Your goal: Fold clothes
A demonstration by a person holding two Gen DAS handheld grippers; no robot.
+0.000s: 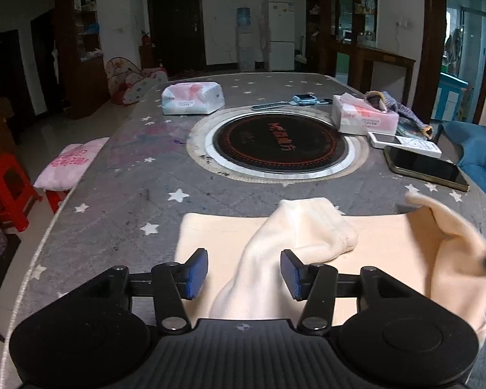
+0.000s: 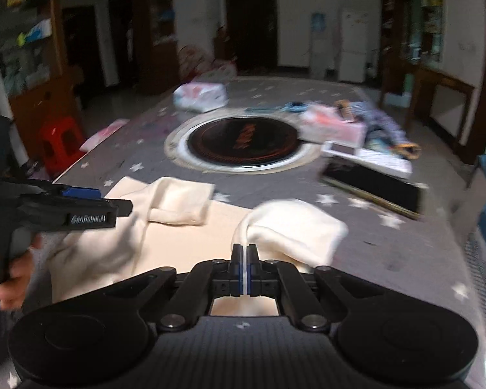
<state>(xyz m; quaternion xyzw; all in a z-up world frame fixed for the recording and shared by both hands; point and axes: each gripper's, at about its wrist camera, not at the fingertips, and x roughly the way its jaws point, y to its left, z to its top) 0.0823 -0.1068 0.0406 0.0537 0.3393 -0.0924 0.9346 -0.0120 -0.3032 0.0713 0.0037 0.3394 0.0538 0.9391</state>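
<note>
Jaws on the left gripper (image 1: 244,274) stood wide apart, its blue pads on either side of a raised fold of the cream garment (image 1: 307,243) without pinching it, while the right gripper (image 2: 244,265) was clamped shut on a thin edge of the same cloth, lifting one sleeve into a hump. Seen from the right wrist, the person's left hand (image 2: 11,278) gripped its tool's handle low at the near left, the tool reaching level across the garment's left side. The garment lay flat at the near end of the star-patterned table (image 1: 120,188), with two sleeves folded inward over its body. Beyond it sat one round black cooktop (image 1: 280,146) set into the table. To the right lay one dark phone (image 1: 426,167) and, further on, one white remote (image 1: 405,144). Farther back were two tissue packs (image 1: 192,97), one at each side, and one blue watch (image 1: 295,101) between them.
</note>
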